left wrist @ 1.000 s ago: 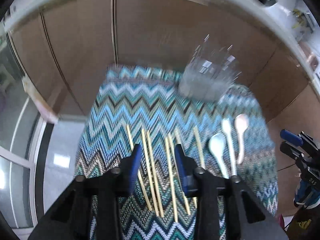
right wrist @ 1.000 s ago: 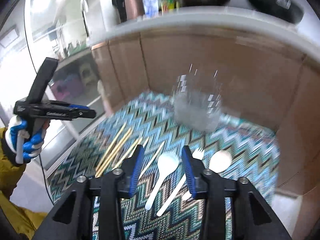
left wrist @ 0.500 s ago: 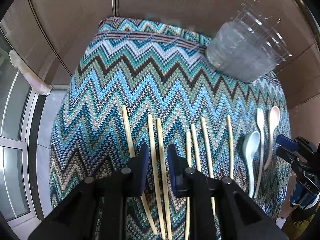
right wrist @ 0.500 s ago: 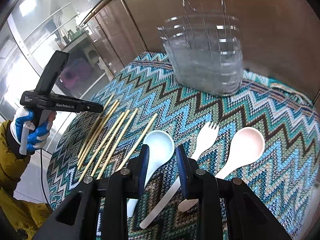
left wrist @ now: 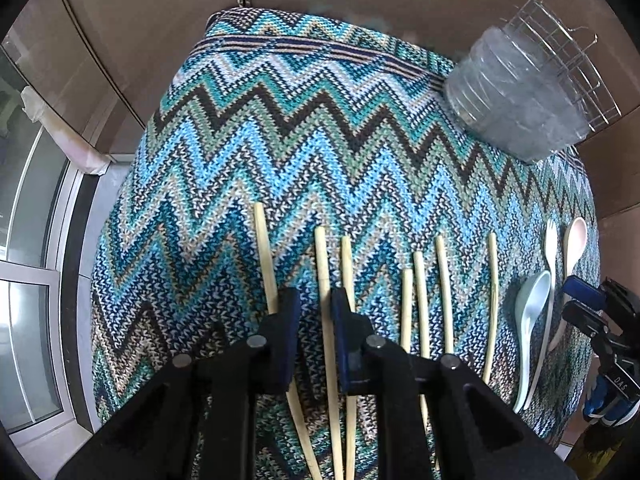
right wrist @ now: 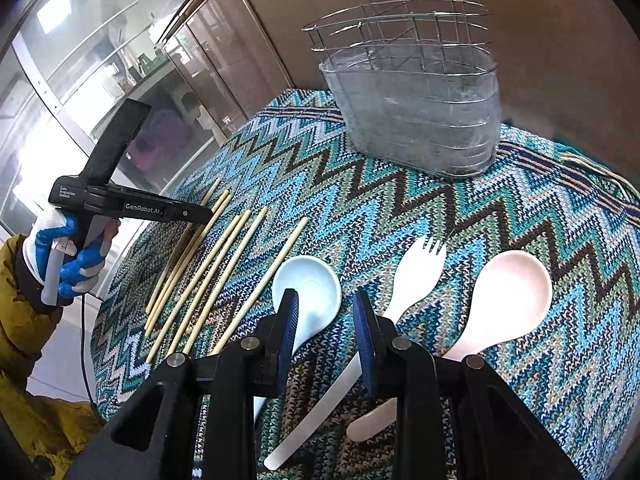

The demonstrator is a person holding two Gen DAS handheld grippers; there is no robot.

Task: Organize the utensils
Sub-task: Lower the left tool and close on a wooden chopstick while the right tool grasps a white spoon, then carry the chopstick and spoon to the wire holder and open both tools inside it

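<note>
While every chopstick, spoon and fork lies on the zigzag cloth (left wrist: 320,140) and the wire caddy (right wrist: 416,120) looks empty, left gripper (left wrist: 312,312) fingers are closing around one chopstick (left wrist: 326,300); right gripper (right wrist: 325,320) fingers hover parted, gripping nothing.

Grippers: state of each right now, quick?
Left gripper: closing around a chopstick, not clamped yet.
Right gripper: open, holding nothing, above the light blue spoon.

Left gripper (right wrist: 200,216): black pistol-grip body, white "GenRobot.AI" lettering, silver pivot screws, blue finger pads (left wrist: 290,336). Person's hand (right wrist: 64,256): blue-and-white glove, mustard-yellow sleeve (right wrist: 20,320).
</note>
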